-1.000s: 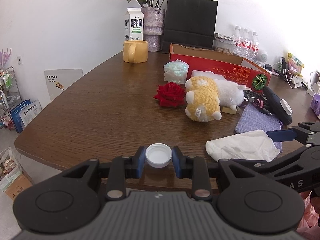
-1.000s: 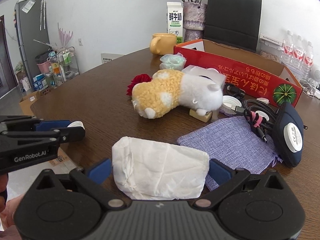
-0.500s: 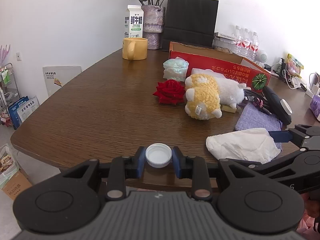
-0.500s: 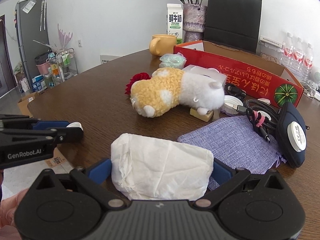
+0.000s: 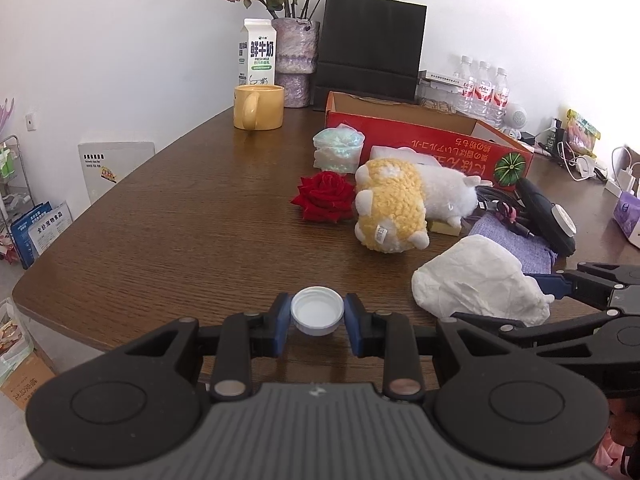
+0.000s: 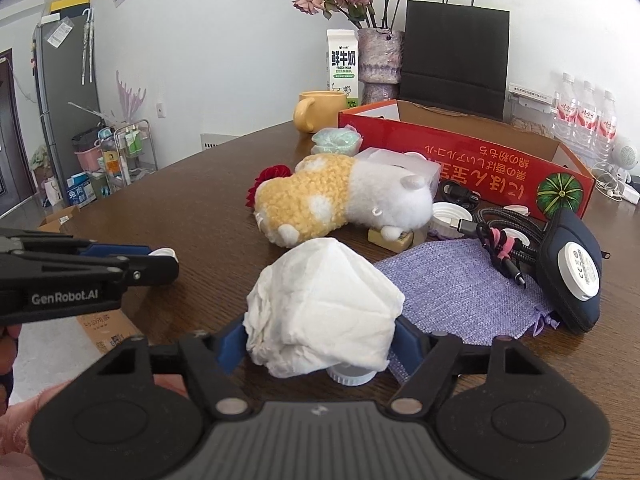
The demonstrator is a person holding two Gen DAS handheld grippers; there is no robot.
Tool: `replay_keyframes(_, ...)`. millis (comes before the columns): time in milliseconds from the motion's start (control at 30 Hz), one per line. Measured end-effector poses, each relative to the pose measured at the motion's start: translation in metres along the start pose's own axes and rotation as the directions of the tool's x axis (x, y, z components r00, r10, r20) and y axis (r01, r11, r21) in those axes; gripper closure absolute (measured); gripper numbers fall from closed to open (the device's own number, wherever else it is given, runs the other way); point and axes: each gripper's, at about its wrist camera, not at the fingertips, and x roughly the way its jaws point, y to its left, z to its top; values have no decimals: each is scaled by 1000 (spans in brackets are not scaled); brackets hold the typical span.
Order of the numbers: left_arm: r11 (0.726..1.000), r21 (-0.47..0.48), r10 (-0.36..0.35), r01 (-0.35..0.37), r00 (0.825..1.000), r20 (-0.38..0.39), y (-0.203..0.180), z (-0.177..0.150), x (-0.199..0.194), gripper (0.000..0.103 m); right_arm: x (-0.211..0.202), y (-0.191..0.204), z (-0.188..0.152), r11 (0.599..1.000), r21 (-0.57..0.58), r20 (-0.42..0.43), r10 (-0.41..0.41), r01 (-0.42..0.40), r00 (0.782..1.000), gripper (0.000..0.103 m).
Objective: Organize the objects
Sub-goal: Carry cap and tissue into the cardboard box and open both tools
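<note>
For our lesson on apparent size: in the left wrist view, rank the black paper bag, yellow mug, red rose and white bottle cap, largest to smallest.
1. Black paper bag
2-3. Red rose and yellow mug: alike
4. White bottle cap, though nearest the camera

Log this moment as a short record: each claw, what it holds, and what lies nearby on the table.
left claw: shut on cap
right claw: jaws have just been closing; pads press the tissue, which bunches up
behind tissue: plush toy, purple cloth
box: red, open, far side of table
</note>
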Motion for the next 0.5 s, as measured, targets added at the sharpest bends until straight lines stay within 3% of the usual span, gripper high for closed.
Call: replay_keyframes(500, 999, 32, -39, 34, 986, 163, -26, 66, 12, 74, -22, -38, 31, 997, 46, 170, -76, 69, 982, 30)
